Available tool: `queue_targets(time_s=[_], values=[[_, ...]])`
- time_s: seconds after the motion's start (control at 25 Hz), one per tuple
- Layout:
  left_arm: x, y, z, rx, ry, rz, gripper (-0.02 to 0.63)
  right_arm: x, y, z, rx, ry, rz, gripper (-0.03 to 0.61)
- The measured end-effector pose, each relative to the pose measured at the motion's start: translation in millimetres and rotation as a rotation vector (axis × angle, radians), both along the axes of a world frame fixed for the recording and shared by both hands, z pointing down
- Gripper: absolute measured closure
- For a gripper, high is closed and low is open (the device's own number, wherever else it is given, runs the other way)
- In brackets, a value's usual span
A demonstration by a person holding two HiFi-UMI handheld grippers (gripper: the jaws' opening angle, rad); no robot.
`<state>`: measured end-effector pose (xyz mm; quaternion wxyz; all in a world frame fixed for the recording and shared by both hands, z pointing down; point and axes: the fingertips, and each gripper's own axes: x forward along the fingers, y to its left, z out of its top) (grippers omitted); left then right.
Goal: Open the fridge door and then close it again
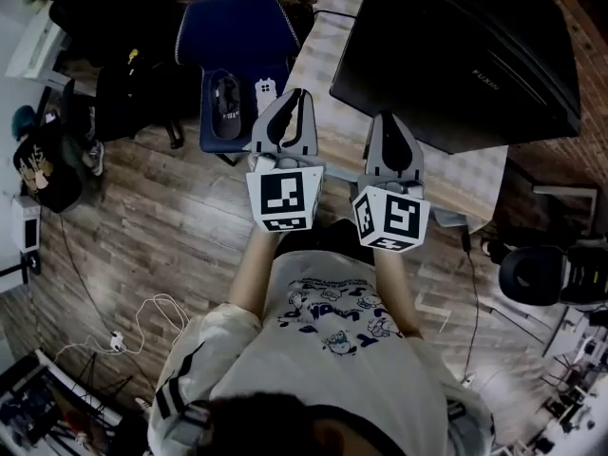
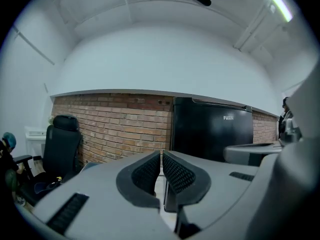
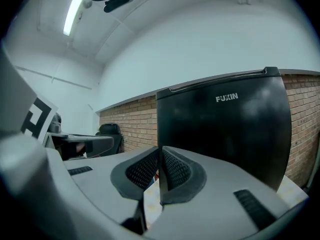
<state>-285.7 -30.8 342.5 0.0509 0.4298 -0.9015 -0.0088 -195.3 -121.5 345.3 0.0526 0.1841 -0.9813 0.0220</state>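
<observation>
- Left claw [image 2: 161,156] and right claw [image 3: 160,151]: both pinched together, holding nothing.
- Glossy black box-shaped fridge [image 3: 225,129]: door seemingly closed; approach step; next, catch its door edge.

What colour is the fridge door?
The fridge door is glossy black; clearest in the right gripper view.

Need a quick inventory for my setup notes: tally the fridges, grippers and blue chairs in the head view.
fridge: 1
grippers: 2 (left gripper, right gripper)
blue chair: 1
Total: 4
</observation>
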Motion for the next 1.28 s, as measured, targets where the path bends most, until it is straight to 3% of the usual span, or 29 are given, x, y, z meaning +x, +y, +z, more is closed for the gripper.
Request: queue_targets(time_s=[0.2, 0.4, 0.52, 1.28], values=[[-3.9, -20.9, 1.0, 0.019, 0.006, 0.062, 0.597, 5.0, -10.0, 3.5, -0.007, 0.007, 0.027, 0.537], [-9.6, -44.7, 5.9, -0.036, 0.0, 0.111, 0.594, 2.2, -21.9, 5.8, -0.016, 0.005, 0.035, 0.537], [-12.1, -60.4, 9.4, -0.046, 0.008, 0.153, 0.523, -1.1, -31.0, 8.4, -0.027, 0.005, 0.035, 0.537], [-27.8, -136.4, 47.1, -0.038, 0.103, 0.45, 0.37, -23.0, -67.5, 32.9, -0.059, 0.065, 0.001, 0.537]])
